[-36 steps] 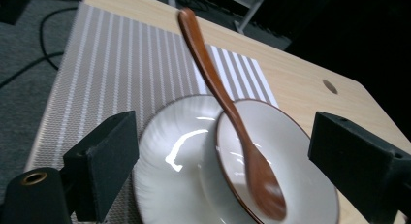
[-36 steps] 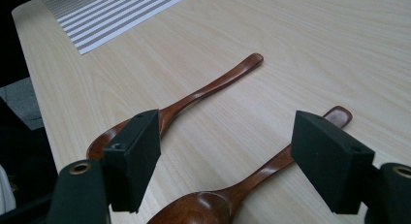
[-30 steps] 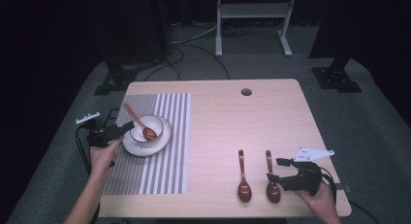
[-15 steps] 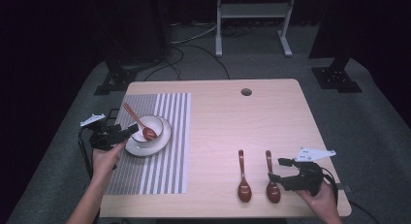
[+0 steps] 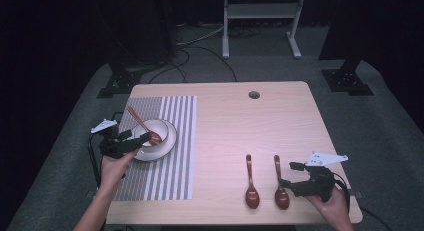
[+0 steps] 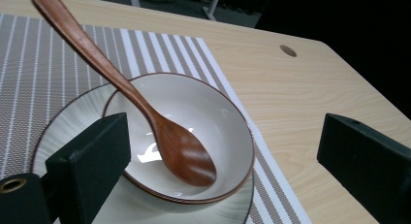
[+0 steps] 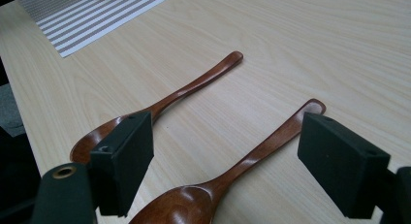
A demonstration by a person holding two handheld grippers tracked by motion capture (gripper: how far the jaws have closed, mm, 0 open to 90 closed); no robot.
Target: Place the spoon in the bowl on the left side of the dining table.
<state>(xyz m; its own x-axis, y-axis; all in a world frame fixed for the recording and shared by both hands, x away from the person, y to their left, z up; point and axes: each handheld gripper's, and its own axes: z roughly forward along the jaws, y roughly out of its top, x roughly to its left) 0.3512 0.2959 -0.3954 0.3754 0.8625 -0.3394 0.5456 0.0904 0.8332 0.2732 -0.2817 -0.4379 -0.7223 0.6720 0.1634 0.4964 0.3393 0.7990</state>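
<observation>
Wooden spoon (image 6: 145, 107) resting in bowl (image 6: 218, 122) seen between released left gripper (image 6: 223, 170); right gripper (image 7: 223, 161), released, straddles near spoon (image 7: 242, 161).

From high above the near edge we look forward and down over the whole table (image 5: 280, 126), while our two gripper views sit low and close, sharing the bowl (image 6: 194, 132) and the two spoons (image 7: 194, 88) with it.

Wooden table (image 5: 260, 126) carrying a striped placemat (image 5: 170, 171) with a white bowl (image 5: 159, 133) on a plate (image 5: 155, 153); a brown wooden spoon (image 5: 142, 125) rests in the bowl. Left gripper (image 5: 142, 139), jaws just opening, sits at the bowl's near rim. Right gripper (image 5: 286, 183), jaws likewise just opening, lies beside two wooden spoons (image 5: 251, 183) on the bare tabletop.
</observation>
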